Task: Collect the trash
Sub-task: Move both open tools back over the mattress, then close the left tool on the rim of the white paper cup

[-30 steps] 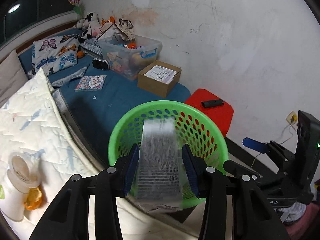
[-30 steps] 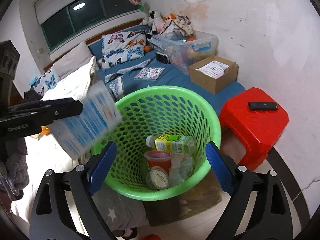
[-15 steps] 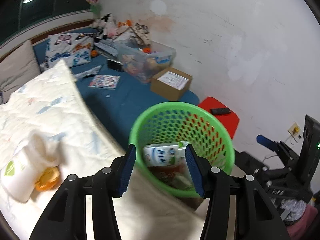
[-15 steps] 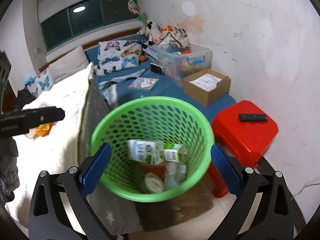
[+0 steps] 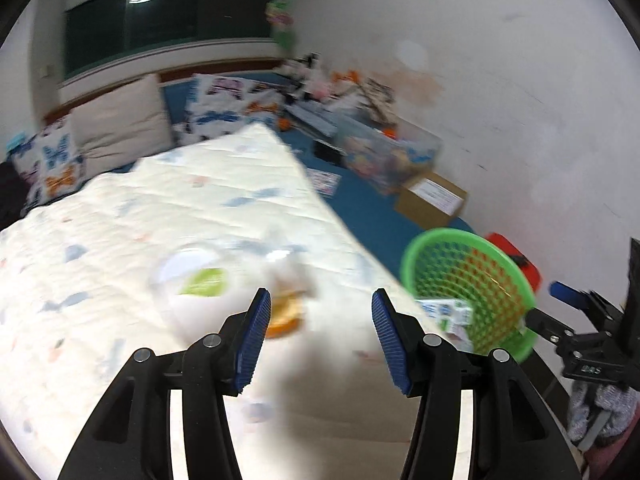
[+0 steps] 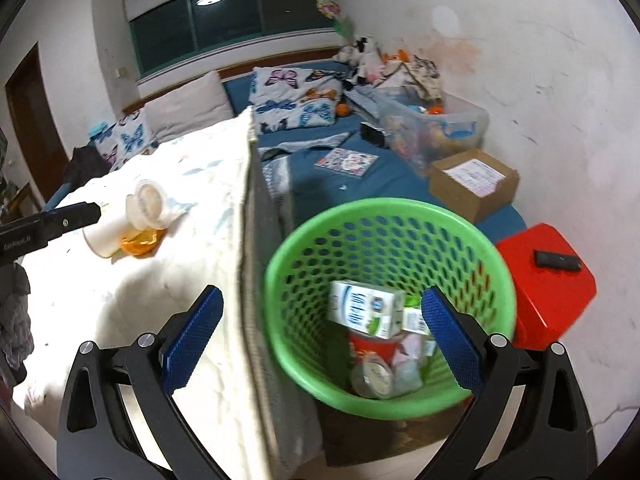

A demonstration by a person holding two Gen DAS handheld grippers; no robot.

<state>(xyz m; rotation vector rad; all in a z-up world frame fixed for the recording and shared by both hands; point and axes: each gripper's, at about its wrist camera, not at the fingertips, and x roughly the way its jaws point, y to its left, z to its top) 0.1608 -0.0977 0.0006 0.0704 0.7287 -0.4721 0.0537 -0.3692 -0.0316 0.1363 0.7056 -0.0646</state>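
Now the carton (image 6: 362,309) lies in the green basket (image 6: 288,248), no longer between the left claw's (image 5: 318,332) pads; that claw has swung toward the bed (image 5: 120,240), empty and part open. Ahead of it lie a cup (image 6: 146,204) and an orange wrapper (image 6: 140,242), likely the next pickups. The right claw (image 6: 320,334) hangs wide open and empty above the basket.

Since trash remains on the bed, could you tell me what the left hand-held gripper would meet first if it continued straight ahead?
Probably the cream quilted blanket, just right of the crumpled orange wrapper and the white plastic cup. The left hand-held gripper is empty; blur makes depth uncertain.
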